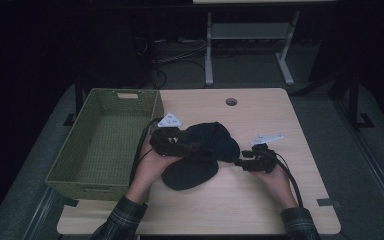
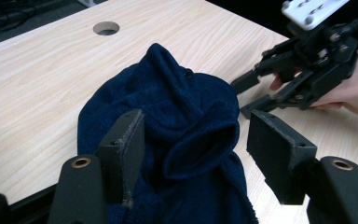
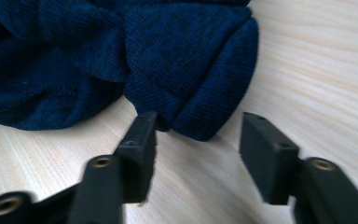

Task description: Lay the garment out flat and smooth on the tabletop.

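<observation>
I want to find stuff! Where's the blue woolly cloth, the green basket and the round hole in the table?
blue woolly cloth (image 2: 177, 112), left gripper view, on its bunched middle.
green basket (image 1: 65, 160), high view, on its left wall.
round hole (image 1: 231, 102), high view, on its centre.

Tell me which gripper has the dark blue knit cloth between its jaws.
The left gripper: its jaws straddle the cloth. The right gripper stands just short of the edge.

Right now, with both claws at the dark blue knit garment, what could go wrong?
1. The right claw stands open at the blue garment's folded edge; closing from there may pinch only the outer fold, which could slip out.
2. The left claw straddles a raised bunch without pressing it, so a lift may leave the rest dragging over the table.
3. The two claws are close together and could collide.
</observation>
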Demonstrator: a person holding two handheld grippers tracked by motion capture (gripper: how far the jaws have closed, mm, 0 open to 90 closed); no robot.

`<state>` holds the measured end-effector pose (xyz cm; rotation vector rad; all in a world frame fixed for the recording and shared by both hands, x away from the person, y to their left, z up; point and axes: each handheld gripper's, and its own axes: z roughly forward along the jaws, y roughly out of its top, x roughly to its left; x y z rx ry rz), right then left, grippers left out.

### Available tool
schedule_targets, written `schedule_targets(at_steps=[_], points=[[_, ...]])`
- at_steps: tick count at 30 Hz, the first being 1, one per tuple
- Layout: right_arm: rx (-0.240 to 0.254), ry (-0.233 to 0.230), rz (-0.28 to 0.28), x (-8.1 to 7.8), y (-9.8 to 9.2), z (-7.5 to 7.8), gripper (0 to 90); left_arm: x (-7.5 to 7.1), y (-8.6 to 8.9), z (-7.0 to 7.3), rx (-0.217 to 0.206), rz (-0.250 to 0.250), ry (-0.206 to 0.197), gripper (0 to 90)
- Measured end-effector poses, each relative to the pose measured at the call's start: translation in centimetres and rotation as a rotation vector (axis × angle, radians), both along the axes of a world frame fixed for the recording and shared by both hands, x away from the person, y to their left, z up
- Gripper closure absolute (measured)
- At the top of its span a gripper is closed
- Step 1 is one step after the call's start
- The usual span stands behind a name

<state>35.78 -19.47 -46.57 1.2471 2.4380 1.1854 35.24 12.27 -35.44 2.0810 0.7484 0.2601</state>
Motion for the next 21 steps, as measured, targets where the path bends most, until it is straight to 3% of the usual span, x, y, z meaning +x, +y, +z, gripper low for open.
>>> schedule_targets(at_steps=[4, 6, 9, 12, 15, 21], points=[[0.004, 0.002, 0.014, 0.2, 0.2, -0.5, 69.1, 0.1, 0.1, 0.0, -0.006, 0.005, 0.003, 36.3], [-0.007, -0.028, 0.011, 0.2, 0.2, -0.3, 81.7, 0.0, 0.1, 0.0, -0.006, 0.003, 0.004, 36.3], [0.000, -0.055, 0.006, 0.2, 0.0, 0.0, 85.6, 0.0, 0.1, 0.1, -0.007, -0.003, 0.004, 36.3], [-0.007, -0.049, 0.001, 0.5, -0.4, 0.6, 86.4, -0.1, 0.1, 0.1, -0.009, -0.004, 0.005, 36.3], [-0.025, -0.080, -0.002, 0.8, -0.5, 1.8, 86.8, -0.1, 0.1, 0.1, -0.007, -0.009, 0.008, 36.3], [-0.061, -0.095, -0.016, 2.5, -1.1, 4.5, 87.1, -0.1, -0.1, 0.0, -0.007, -0.016, 0.013, 36.3]])
